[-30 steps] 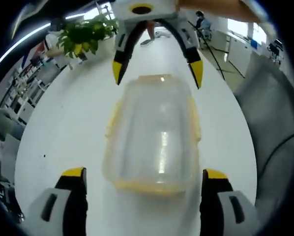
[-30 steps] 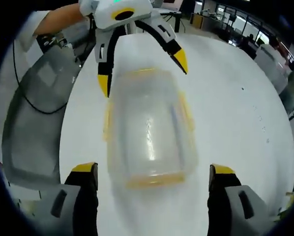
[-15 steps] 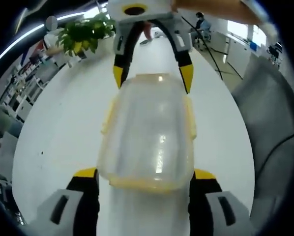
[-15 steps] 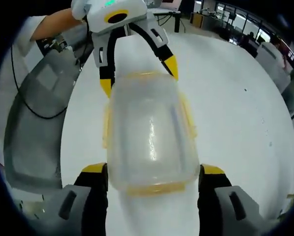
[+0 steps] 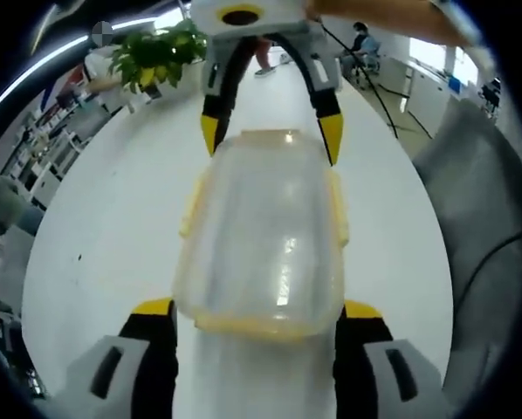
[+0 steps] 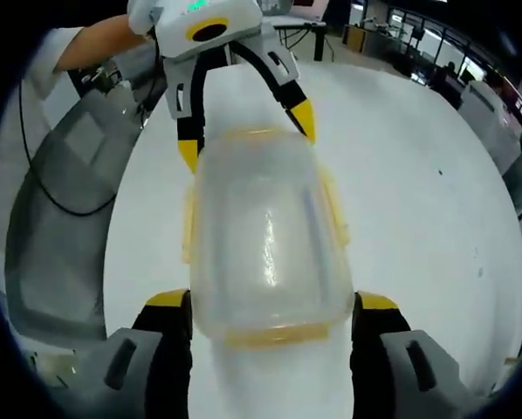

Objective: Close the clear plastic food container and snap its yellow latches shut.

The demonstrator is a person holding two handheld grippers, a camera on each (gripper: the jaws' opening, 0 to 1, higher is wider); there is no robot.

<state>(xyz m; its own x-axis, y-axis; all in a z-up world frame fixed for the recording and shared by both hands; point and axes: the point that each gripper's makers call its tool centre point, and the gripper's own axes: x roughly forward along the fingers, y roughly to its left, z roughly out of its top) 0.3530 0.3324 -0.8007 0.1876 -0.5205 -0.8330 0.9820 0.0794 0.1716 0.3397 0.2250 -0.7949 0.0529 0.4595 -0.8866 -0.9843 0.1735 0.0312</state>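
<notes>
Counted on the white table (image 5: 113, 218): one clear plastic food container (image 5: 265, 236), its lid on, with two yellow latches (image 5: 338, 205) along its long sides; two grippers, left gripper (image 6: 243, 135) at one end, right gripper (image 5: 270, 144) at the other; beyond the table, one potted plant (image 5: 156, 57)

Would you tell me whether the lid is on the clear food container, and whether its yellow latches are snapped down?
The lid sits on the container. The side latches flare outward, apparently unsnapped.

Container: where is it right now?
The clear container sits on the white table, centred in both views, held endwise between the left gripper and right gripper.
</notes>
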